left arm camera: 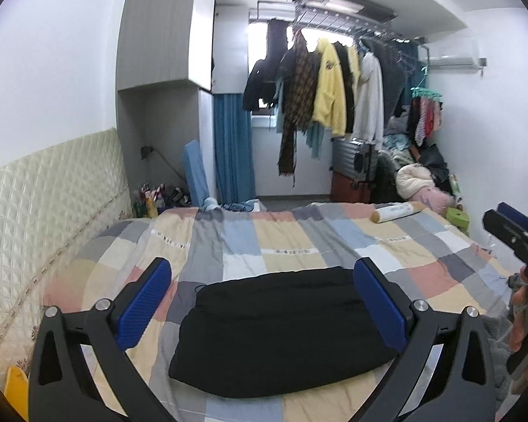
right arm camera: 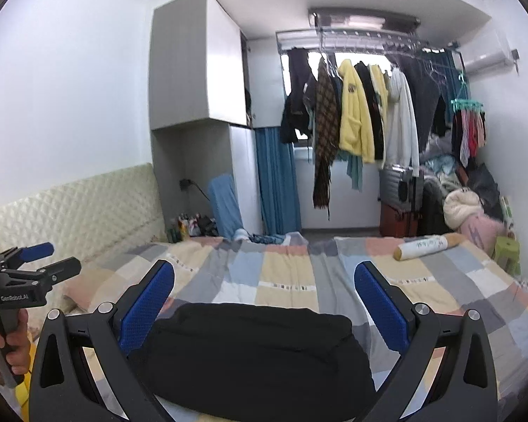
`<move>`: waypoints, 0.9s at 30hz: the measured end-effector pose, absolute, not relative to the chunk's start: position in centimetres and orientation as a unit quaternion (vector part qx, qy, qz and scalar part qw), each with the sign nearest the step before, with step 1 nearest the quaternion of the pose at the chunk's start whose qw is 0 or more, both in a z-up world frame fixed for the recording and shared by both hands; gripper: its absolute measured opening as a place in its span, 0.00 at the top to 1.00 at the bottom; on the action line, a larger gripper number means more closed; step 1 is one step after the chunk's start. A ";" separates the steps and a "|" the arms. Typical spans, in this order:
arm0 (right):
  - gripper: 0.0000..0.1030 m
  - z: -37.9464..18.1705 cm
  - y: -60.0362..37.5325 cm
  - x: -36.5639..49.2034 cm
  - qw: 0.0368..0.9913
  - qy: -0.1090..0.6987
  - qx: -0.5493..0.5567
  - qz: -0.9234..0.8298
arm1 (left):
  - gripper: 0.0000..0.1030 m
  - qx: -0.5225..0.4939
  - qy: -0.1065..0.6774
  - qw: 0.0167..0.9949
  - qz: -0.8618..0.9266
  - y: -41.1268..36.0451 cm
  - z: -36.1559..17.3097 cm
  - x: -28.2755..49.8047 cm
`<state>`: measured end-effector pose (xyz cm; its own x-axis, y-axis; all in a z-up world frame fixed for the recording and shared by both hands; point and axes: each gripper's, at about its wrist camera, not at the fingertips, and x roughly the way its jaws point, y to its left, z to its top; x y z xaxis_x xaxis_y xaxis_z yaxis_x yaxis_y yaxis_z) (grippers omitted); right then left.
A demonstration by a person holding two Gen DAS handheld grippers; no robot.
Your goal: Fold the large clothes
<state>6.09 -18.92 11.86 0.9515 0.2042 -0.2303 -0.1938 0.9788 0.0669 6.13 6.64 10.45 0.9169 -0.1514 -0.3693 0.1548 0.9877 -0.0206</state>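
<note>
Garment (left arm camera: 281, 330), apparently folded, lies on bed (left arm camera: 299, 235).

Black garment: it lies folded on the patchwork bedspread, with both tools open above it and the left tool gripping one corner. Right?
Not quite. The left tool grips nothing; the left wrist view shows it open and empty. The black garment does lie folded on the bedspread, right tool open.

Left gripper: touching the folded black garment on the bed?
Apart. In the right wrist view the left gripper is held in the air off to the side of the folded black garment, jaws open and empty.
</note>
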 end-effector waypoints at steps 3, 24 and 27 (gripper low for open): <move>0.00 12.1 -18.5 4.0 0.989 0.104 0.018 0.104 | 0.00 -0.011 0.182 0.979 -0.092 6.7 10.8 4.4; 0.00 6.9 -17.0 -4.8 0.985 0.109 0.034 0.127 | 0.00 -0.045 0.196 0.975 -0.095 6.0 5.2 -3.7; 0.00 4.9 -16.8 -5.1 0.982 0.136 0.035 0.122 | 0.00 -0.056 0.220 0.969 -0.099 5.8 3.5 -3.7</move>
<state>-5.06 -16.76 4.92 0.9330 0.2491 -0.2596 -0.2300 0.9678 0.1021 -3.72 5.84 3.51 0.8840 -0.2163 -0.4145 0.1675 0.9742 -0.1511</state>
